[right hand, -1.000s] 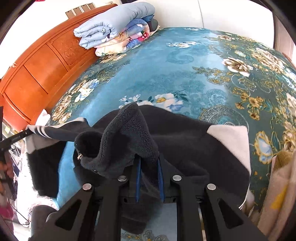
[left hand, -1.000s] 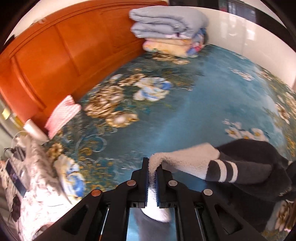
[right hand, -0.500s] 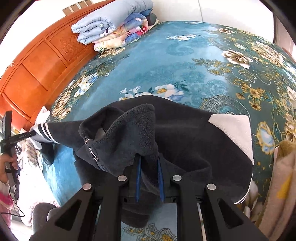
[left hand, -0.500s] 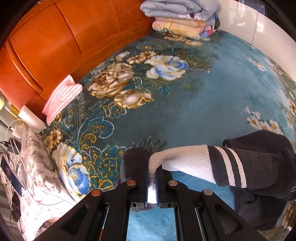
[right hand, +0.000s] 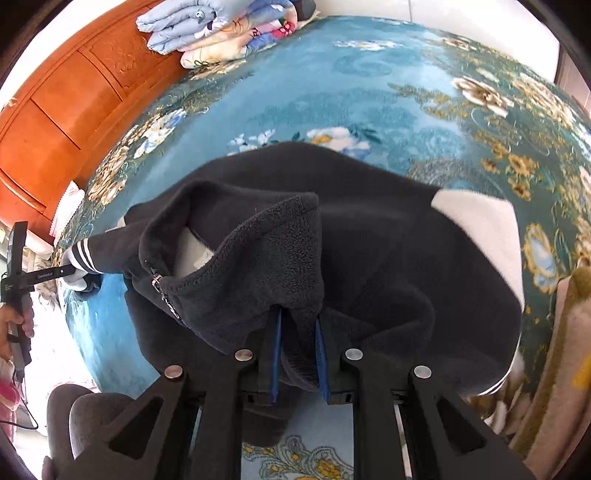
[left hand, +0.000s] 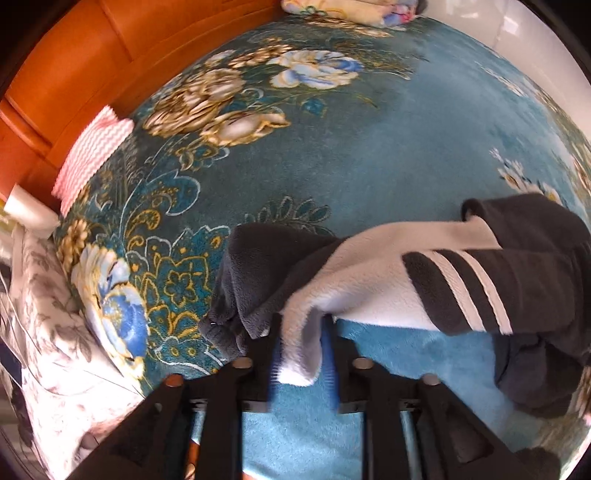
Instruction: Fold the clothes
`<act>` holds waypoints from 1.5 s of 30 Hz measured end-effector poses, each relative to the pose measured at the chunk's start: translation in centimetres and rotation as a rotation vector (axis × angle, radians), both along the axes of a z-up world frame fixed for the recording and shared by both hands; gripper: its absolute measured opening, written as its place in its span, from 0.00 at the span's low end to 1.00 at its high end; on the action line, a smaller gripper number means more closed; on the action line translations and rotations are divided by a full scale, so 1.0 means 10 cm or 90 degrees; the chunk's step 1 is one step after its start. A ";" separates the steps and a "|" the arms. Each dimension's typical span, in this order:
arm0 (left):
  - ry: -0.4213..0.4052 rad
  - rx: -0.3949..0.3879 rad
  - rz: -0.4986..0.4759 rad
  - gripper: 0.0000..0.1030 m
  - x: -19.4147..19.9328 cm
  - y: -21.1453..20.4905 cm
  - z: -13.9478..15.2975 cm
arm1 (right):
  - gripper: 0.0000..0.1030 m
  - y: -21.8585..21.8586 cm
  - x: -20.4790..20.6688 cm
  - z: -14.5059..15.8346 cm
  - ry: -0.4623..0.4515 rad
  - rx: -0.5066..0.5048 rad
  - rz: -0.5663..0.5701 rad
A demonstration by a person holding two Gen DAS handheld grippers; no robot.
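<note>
Fleece [right hand: 369,240] is spread half-rumpled on the bed [right hand: 369,92]. Its white cuff [left hand: 306,332] is clamped by the left gripper [left hand: 301,354], its collar [right hand: 280,258] by the right gripper [right hand: 297,354]. Thick pile could slip loose if tugged, and the sleeve could be folded crooked.

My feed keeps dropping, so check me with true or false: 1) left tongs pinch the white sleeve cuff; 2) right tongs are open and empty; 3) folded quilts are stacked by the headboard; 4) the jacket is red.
1) True: the left tongs are clamped on the white cuff.
2) False: the right tongs are shut on the dark fleece jacket.
3) True: folded quilts lie beside the wooden headboard.
4) False: the jacket is dark grey with white parts.
</note>
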State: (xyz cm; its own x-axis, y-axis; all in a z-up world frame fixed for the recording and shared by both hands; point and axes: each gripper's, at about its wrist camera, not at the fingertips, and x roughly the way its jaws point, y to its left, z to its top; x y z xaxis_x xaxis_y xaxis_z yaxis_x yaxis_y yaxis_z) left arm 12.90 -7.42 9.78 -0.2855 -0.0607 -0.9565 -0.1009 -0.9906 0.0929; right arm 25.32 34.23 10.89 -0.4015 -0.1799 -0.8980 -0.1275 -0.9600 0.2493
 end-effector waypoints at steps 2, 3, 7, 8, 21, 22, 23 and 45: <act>0.011 -0.009 -0.036 0.59 0.07 0.06 0.07 | 0.17 0.00 0.01 0.00 0.001 -0.005 -0.002; 0.019 -0.015 -0.055 0.60 0.11 0.10 0.11 | 0.18 0.00 0.02 0.01 0.003 -0.007 -0.003; 0.040 -0.030 -0.092 0.61 0.21 0.18 0.31 | 0.18 0.00 0.04 0.04 0.012 -0.011 -0.001; 0.052 -0.024 -0.097 0.61 0.23 0.21 0.38 | 0.18 0.00 0.05 0.03 0.013 -0.012 -0.002; 0.026 0.076 -0.196 0.70 0.05 1.00 0.28 | 0.18 0.04 0.11 0.02 0.013 -0.028 -0.002; 0.021 0.058 -0.205 0.70 0.03 1.06 0.19 | 0.18 0.05 0.12 0.01 0.011 -0.028 0.000; 0.021 0.042 -0.213 0.70 0.00 1.11 0.13 | 0.18 0.06 0.14 0.00 0.009 -0.029 0.001; -0.155 0.254 -0.287 0.38 -0.11 1.10 -0.40 | 0.20 0.07 0.29 -0.07 -0.040 0.016 0.059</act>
